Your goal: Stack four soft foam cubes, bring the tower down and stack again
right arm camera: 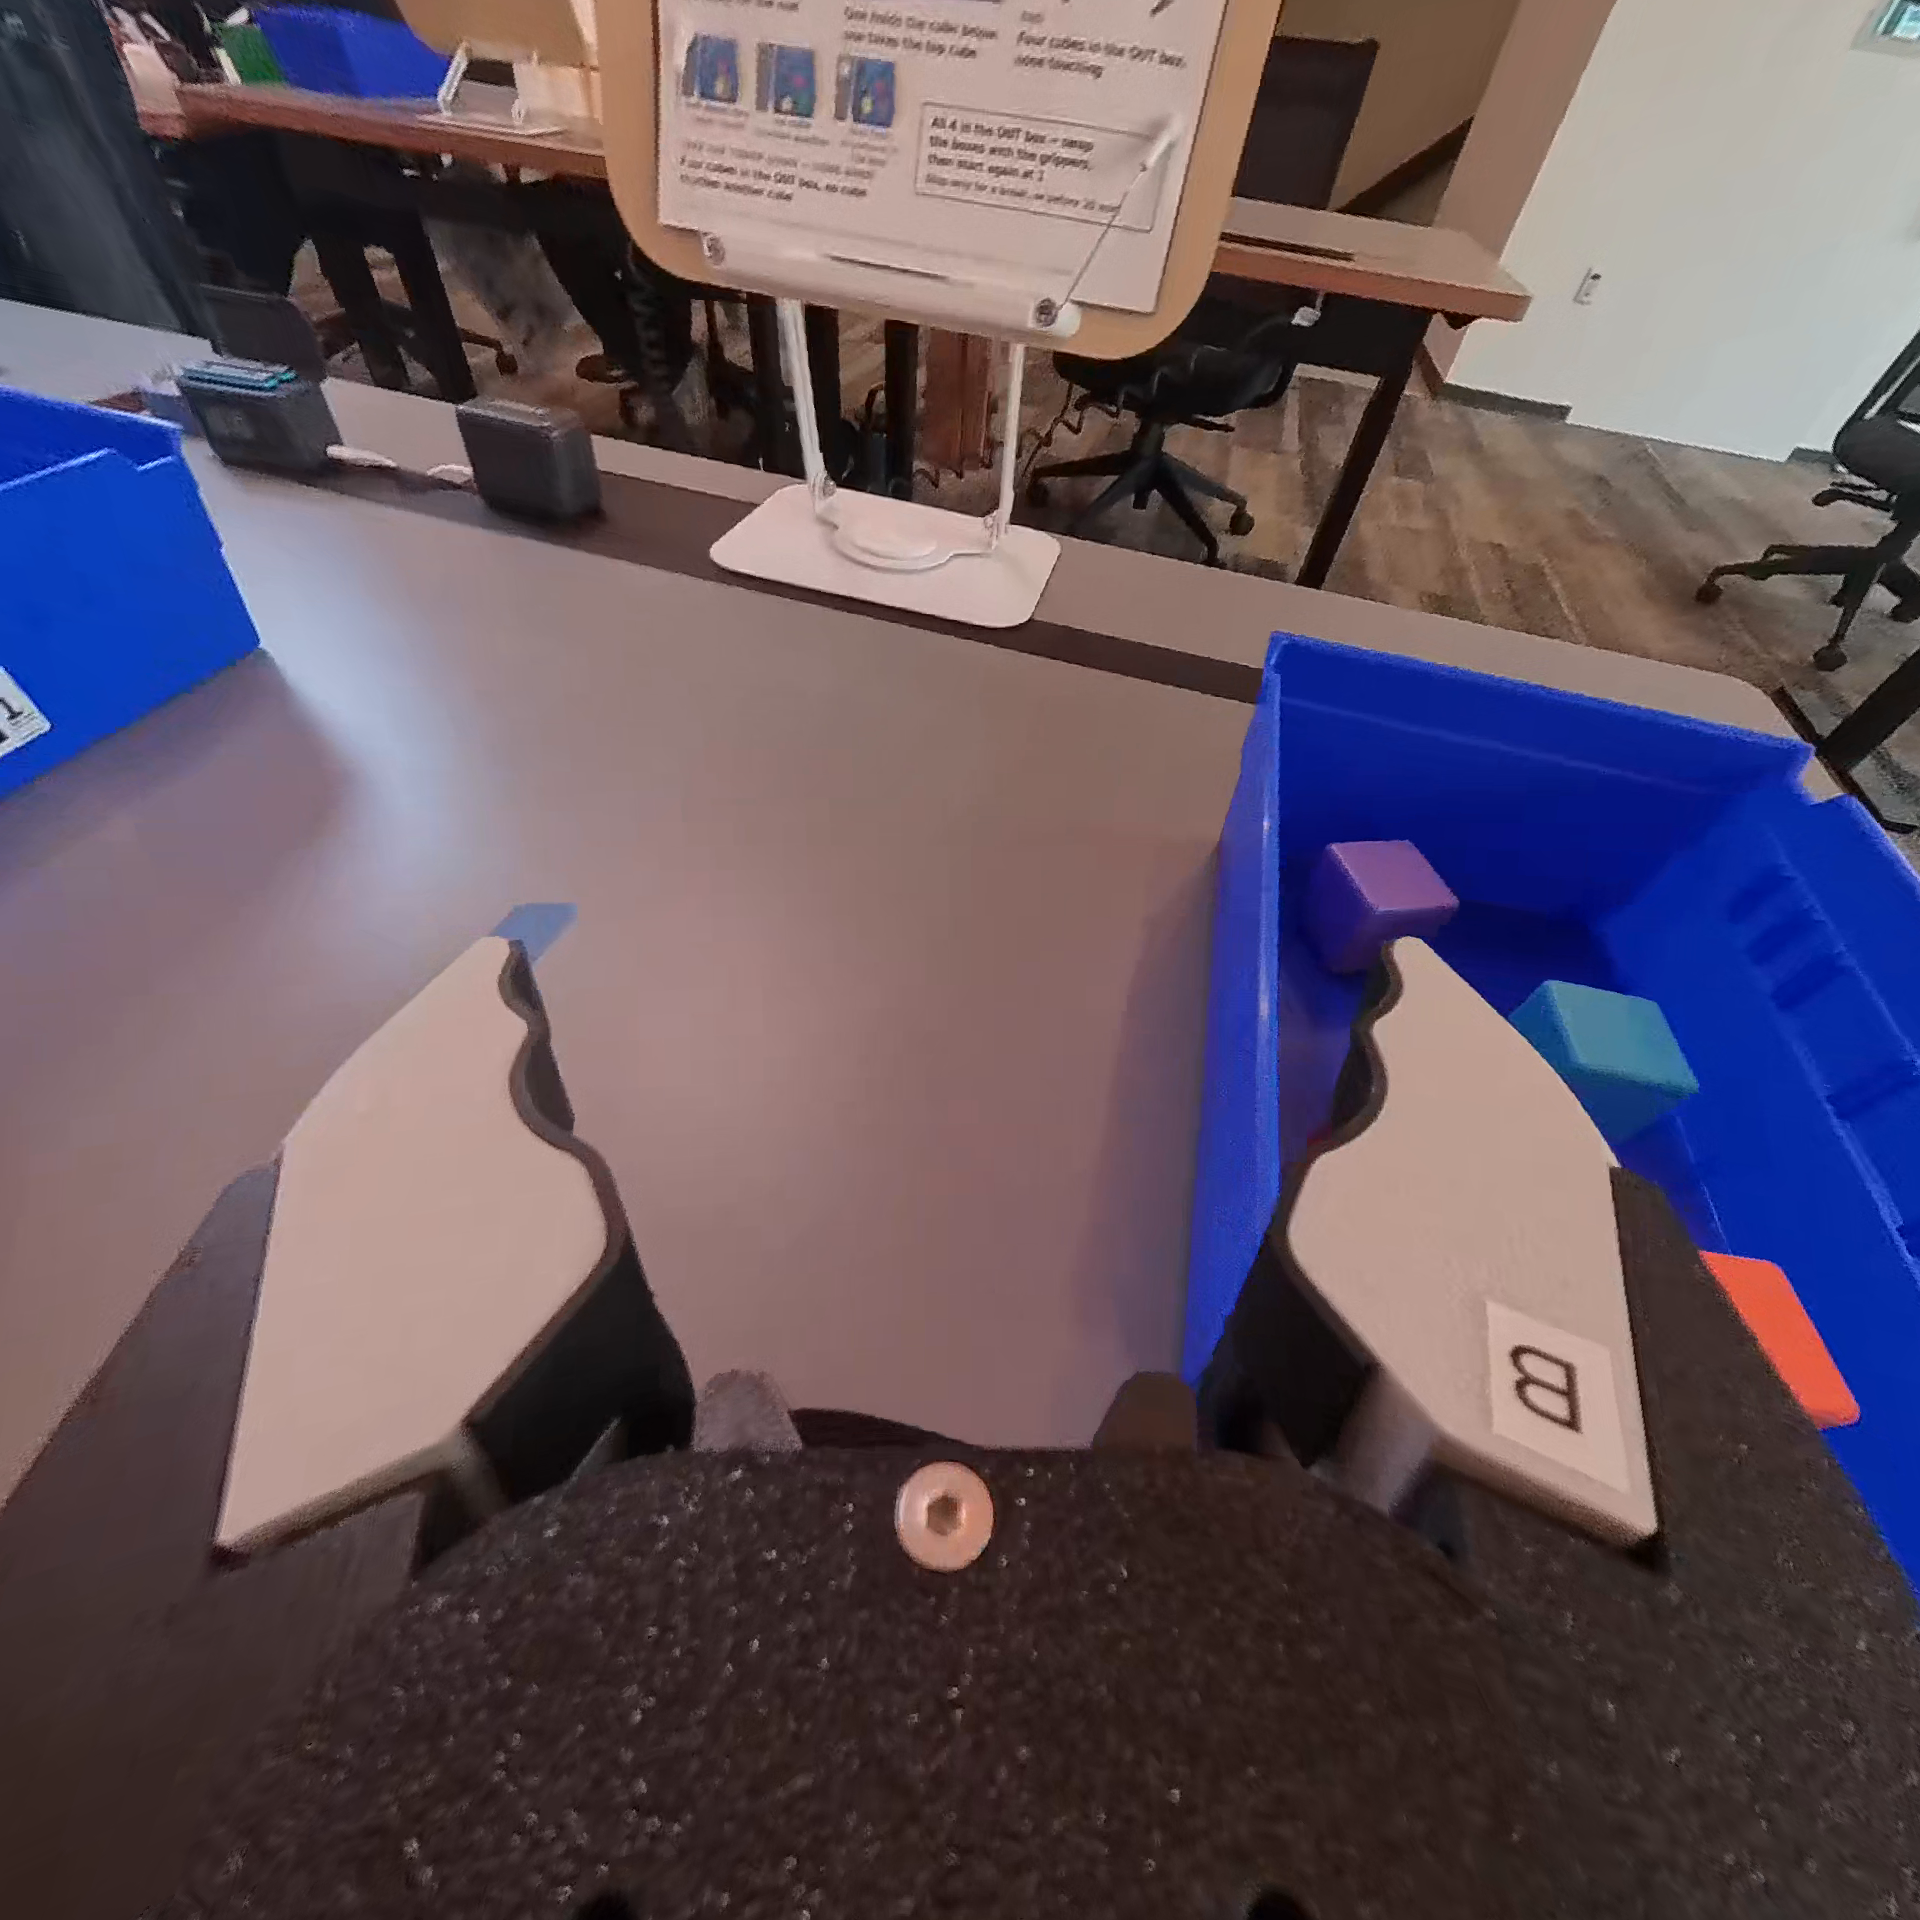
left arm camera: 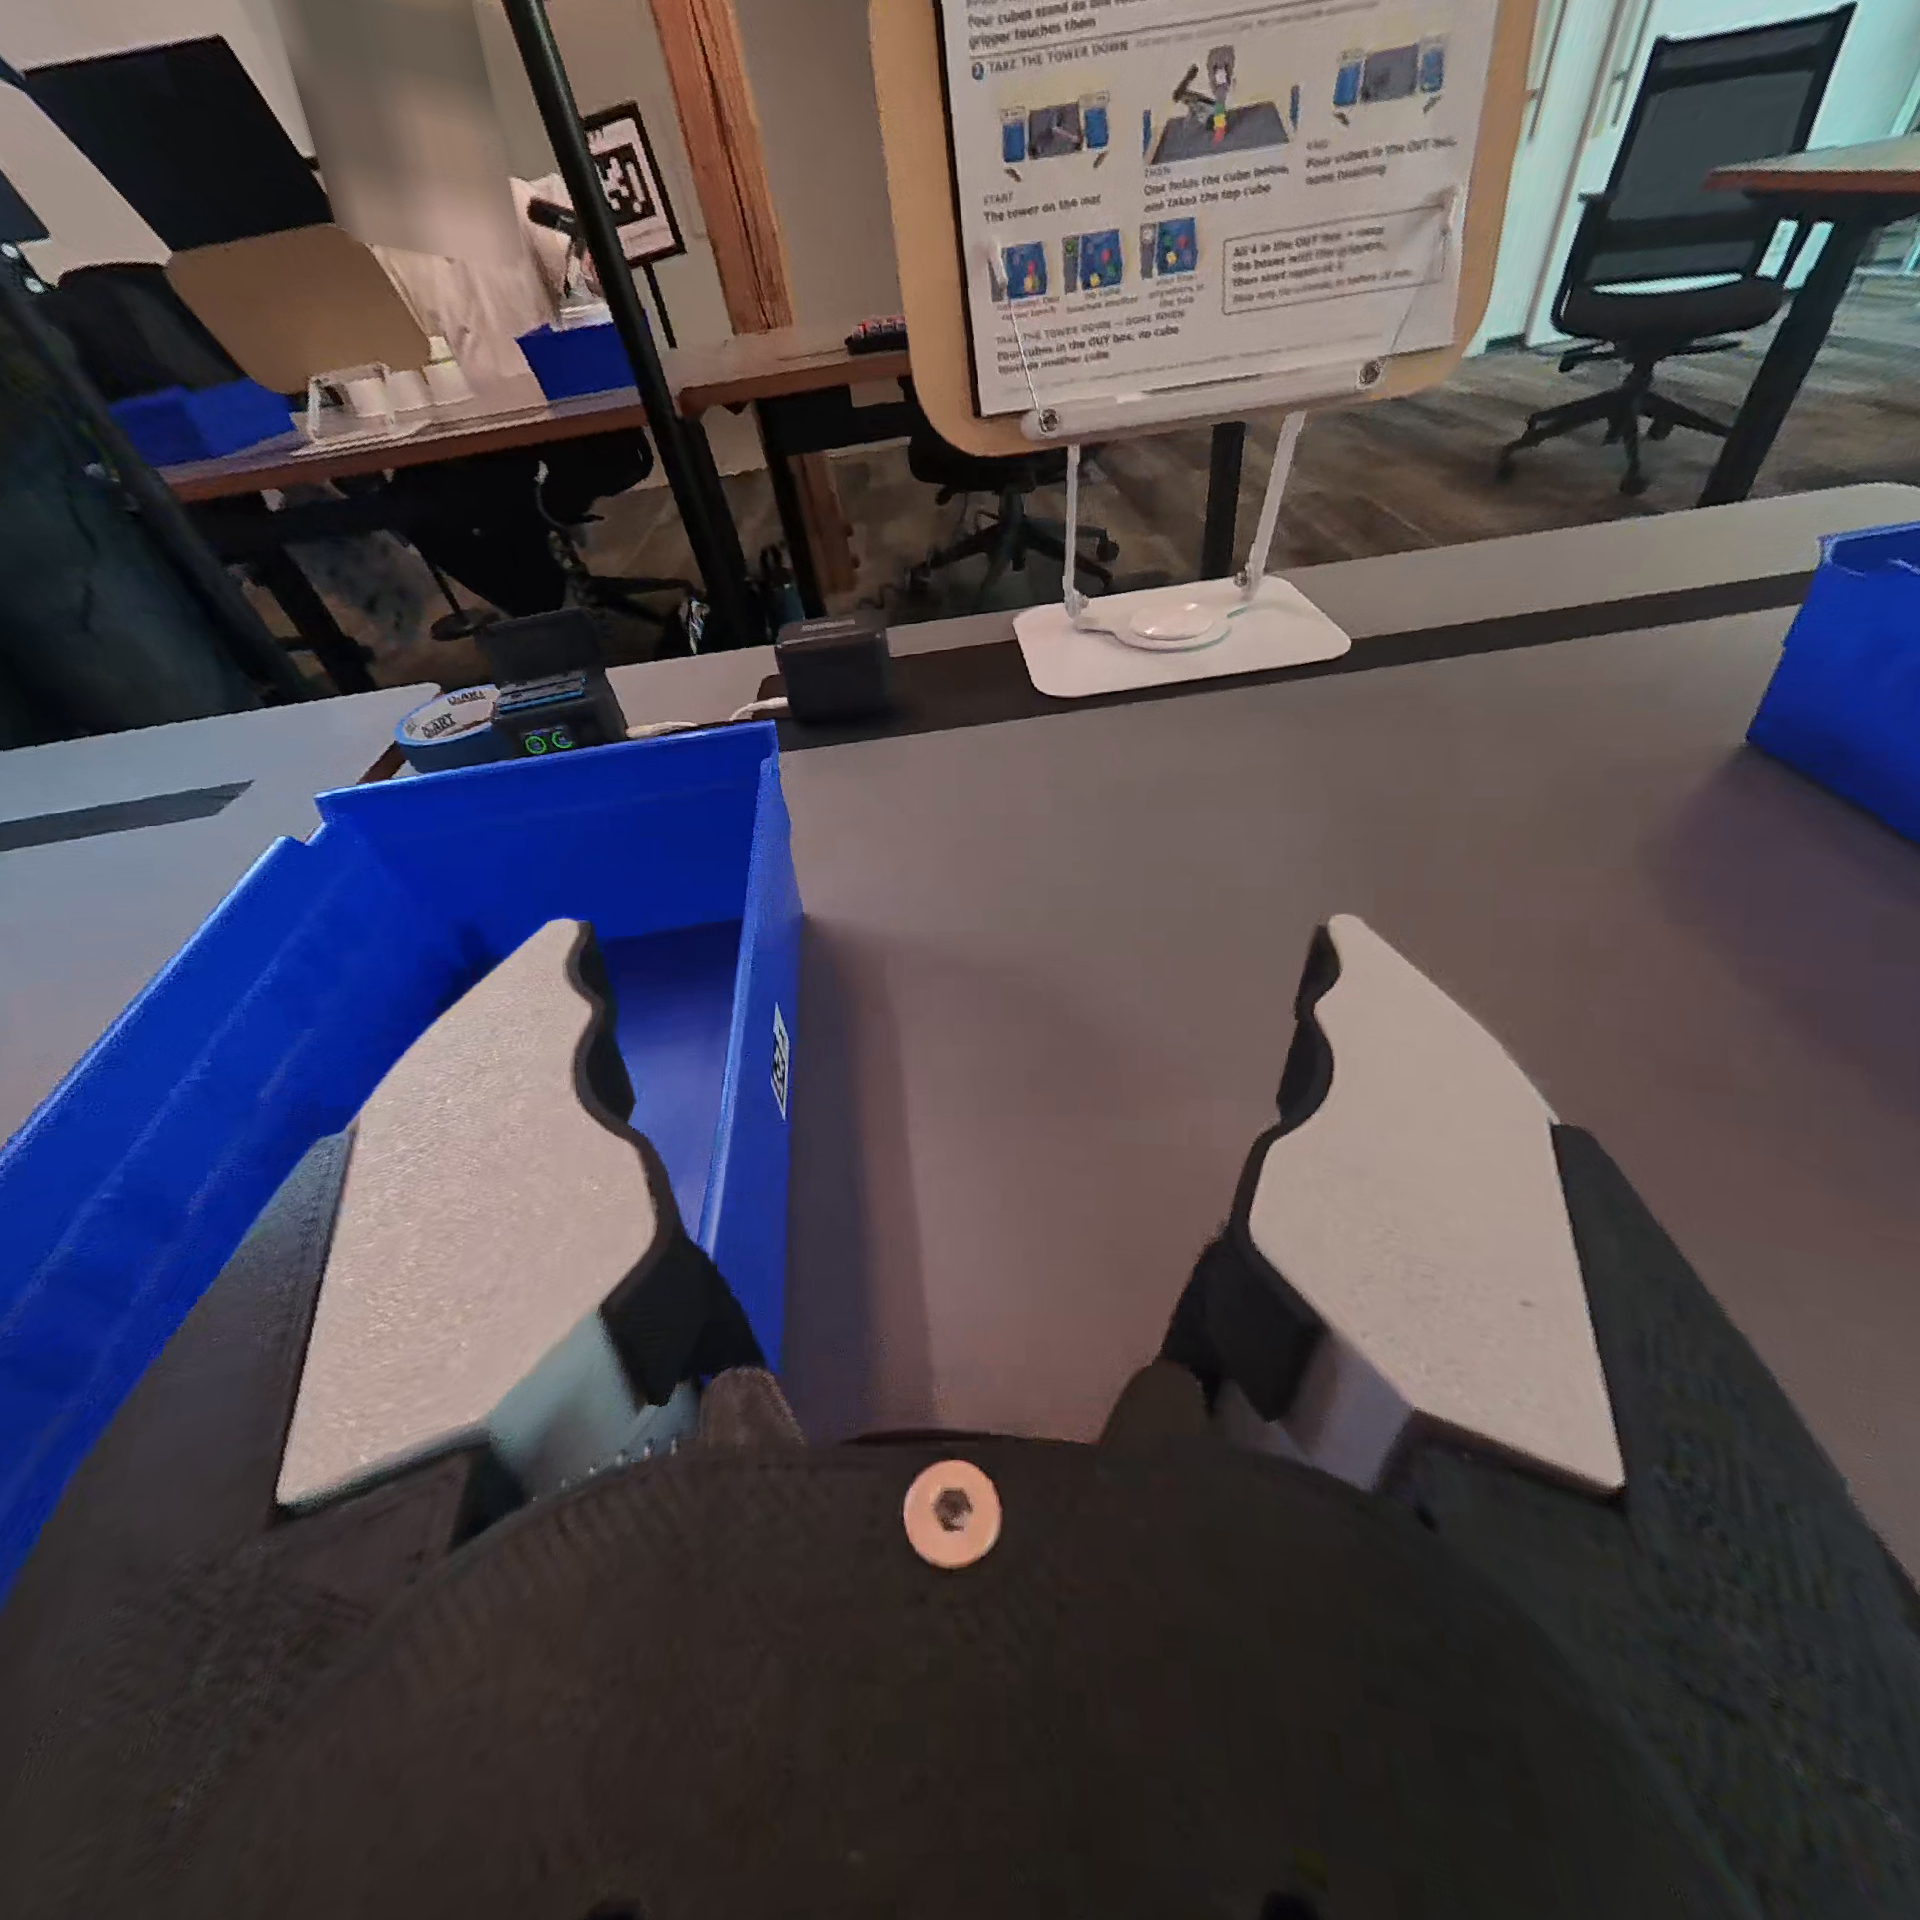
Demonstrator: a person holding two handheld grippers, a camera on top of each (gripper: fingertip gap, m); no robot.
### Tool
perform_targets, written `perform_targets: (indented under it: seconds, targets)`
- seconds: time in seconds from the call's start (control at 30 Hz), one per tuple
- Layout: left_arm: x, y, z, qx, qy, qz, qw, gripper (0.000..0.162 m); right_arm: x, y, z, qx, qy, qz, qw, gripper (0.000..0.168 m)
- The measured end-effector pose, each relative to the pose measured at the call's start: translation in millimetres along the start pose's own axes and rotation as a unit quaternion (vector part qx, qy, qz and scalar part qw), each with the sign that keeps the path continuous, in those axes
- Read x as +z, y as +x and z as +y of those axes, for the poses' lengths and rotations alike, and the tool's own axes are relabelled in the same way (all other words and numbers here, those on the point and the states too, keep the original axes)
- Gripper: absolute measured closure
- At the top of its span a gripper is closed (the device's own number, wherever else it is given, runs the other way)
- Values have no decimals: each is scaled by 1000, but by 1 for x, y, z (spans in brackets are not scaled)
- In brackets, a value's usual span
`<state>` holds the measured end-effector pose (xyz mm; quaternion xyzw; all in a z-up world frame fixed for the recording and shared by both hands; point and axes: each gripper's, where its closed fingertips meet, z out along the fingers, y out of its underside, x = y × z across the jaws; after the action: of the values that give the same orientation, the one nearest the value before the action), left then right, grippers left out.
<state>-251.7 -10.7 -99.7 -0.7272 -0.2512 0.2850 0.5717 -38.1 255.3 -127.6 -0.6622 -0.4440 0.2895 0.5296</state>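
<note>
**Cubes in the right bin, both grippers spread and empty**

The mat (right arm camera: 831,831) fills the middle of the table and carries no tower. A small blue patch (right arm camera: 535,925) lies on it just past the right gripper's left fingertip; what it is cannot be told.

Two blue bins flank the mat. The left bin (left arm camera: 520,831) shows bare floor in the part that can be seen; the left gripper's left finger hangs over it. The right bin (right arm camera: 1507,748) holds the cubes.

The left gripper (left arm camera: 956,977) has its fingers wide apart with nothing between them, straddling the left bin's inner wall. The right gripper (right arm camera: 951,966) is likewise spread and empty, its right finger over the right bin.

Three cubes show in the right bin: a purple cube (right arm camera: 1377,899) near the far wall, a teal cube (right arm camera: 1605,1055) apart from it, and an orange cube (right arm camera: 1782,1345) partly hidden by the finger. A sliver of red (right arm camera: 1317,1135) at the finger's inner edge may be the fourth.

Being soft foam, the cubes should be light and give under pressure. A gentle squeeze on two opposite flat faces, centred and square, would likely hold without crushing; a hard pinch could deform the cube so it sits crooked when stacked. The purple one stands close to the wall, leaving little finger room there.
</note>
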Motion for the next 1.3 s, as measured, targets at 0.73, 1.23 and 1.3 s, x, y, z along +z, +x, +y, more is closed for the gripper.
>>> perform_targets:
  seconds: [0.73, 1.23, 1.3]
  targets:
    - [-19, 9, 14, 126, -68, -41, 989, 162, -37, -49, -8, -77, -16, -33, 996, 168]
    - [19, 21, 23, 307, -119, -128, 936, 162, -120, -299, -50, -221, 113, -414, 876, 168]
    - [18, 19, 22, 315, -117, -136, 932, 162, -117, -298, -47, -219, 108, -408, 880, 168]
